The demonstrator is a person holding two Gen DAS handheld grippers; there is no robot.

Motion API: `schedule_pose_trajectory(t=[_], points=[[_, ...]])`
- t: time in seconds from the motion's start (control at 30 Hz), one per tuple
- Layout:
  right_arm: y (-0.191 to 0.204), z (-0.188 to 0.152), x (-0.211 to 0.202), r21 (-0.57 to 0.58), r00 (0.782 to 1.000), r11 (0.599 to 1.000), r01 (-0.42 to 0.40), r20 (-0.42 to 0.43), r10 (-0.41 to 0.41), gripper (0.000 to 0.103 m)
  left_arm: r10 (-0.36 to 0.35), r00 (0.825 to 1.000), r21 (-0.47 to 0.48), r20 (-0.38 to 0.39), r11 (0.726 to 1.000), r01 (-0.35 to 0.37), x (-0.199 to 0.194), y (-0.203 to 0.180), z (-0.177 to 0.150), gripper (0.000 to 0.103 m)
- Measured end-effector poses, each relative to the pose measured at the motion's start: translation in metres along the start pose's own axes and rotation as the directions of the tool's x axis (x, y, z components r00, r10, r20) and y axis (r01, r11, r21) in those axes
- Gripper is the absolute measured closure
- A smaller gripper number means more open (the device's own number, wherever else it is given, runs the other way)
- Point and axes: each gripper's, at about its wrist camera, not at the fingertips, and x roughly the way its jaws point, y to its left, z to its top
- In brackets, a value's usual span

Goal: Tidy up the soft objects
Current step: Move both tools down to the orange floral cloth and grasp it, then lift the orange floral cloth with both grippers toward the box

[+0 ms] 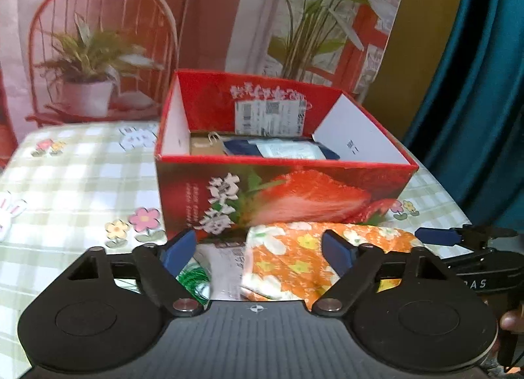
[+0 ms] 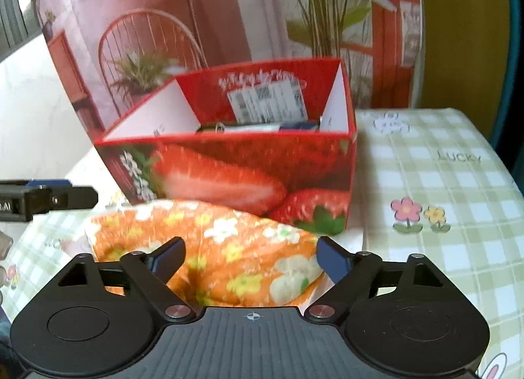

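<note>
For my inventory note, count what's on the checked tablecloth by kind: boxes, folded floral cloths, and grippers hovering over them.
Red strawberry box: 1
Orange floral cloth: 1
Grippers: 2, left gripper and right gripper
Total: 4

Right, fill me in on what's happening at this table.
A person holds a gripper in each hand over an orange floral cloth lying on the checked tablecloth in front of the open strawberry box. The left gripper and right gripper are both open, straddling the cloth's two ends, neither gripping yet. Some packets already lie in the box.
</note>
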Motion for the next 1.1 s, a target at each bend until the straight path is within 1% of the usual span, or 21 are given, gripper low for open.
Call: schedule_pose_trajectory(t=[0.03,0.07,0.13,0.23,0.3,0.33,0.37,0.4,0.43,0.5,0.57,0.67,0.8,0.93,1.1], points=[[0.000,-0.001,0.001,-0.001,1.000,1.000,0.003,-0.003,-0.003,0.020,-0.013,1.000,-0.011,-0.016,1.000,0.012,0.006,0.002,-0.001,0.027],[0.001,-0.002,0.003,-0.001,1.000,1.000,0.003,-0.006,-0.003,0.020,-0.022,0.999,-0.022,-0.033,1.000,0.021,0.011,0.004,-0.002,0.029],[0.001,-0.004,0.005,-0.001,1.000,1.000,-0.001,-0.011,0.001,0.021,-0.030,0.997,-0.039,-0.066,0.999,0.027,0.022,0.007,-0.003,0.037],[0.000,-0.004,0.007,-0.005,1.000,1.000,-0.004,-0.011,0.004,0.022,-0.043,0.994,-0.053,-0.101,0.998,0.038,0.033,0.010,-0.007,0.042],[0.000,-0.006,0.007,-0.004,1.000,1.000,-0.009,-0.011,0.009,0.022,-0.037,0.994,-0.043,-0.103,0.999,0.032,0.034,0.008,-0.009,0.043],[0.000,-0.006,0.007,-0.004,1.000,1.000,-0.011,-0.011,0.011,0.023,-0.028,0.994,-0.035,-0.103,0.999,0.024,0.033,0.007,-0.009,0.051],[-0.001,-0.006,0.008,-0.004,1.000,1.000,-0.012,-0.010,0.012,0.023,-0.016,0.994,-0.032,-0.105,0.999,0.013,0.032,0.007,-0.010,0.056],[-0.001,-0.006,0.008,-0.004,1.000,1.000,-0.014,-0.009,0.014,0.023,-0.004,0.994,-0.035,-0.107,0.999,0.000,0.030,0.010,-0.010,0.067],[-0.001,-0.006,0.009,-0.005,1.000,1.000,-0.015,-0.008,0.015,0.023,0.001,0.994,-0.043,-0.105,0.999,-0.005,0.028,0.012,-0.010,0.074],[-0.001,-0.006,0.010,-0.007,1.000,1.000,-0.020,-0.006,0.020,0.023,-0.011,0.996,-0.066,-0.092,0.998,0.005,0.021,0.018,-0.010,0.079],[0.001,-0.006,0.011,-0.015,0.999,0.999,-0.032,-0.003,0.032,0.024,-0.014,0.997,-0.069,-0.082,0.998,0.008,0.015,0.019,-0.011,0.080],[0.005,-0.005,0.013,-0.033,0.999,0.999,-0.038,-0.004,0.038,0.025,-0.008,0.997,-0.037,-0.071,0.999,0.005,0.007,0.013,-0.011,0.081],[0.008,-0.004,0.018,-0.045,0.999,0.998,-0.038,0.000,0.038,0.025,-0.016,0.997,-0.004,-0.081,1.000,0.015,0.001,0.004,-0.013,0.081],[0.009,-0.004,0.021,-0.053,0.999,0.998,-0.041,0.004,0.041,0.025,-0.029,0.995,-0.035,-0.094,0.999,0.026,-0.001,0.006,-0.022,0.081],[0.003,-0.002,0.019,-0.031,0.999,0.999,-0.044,0.016,0.045,0.027,-0.015,0.995,-0.054,-0.097,0.999,0.009,-0.004,0.004,-0.034,0.081]])
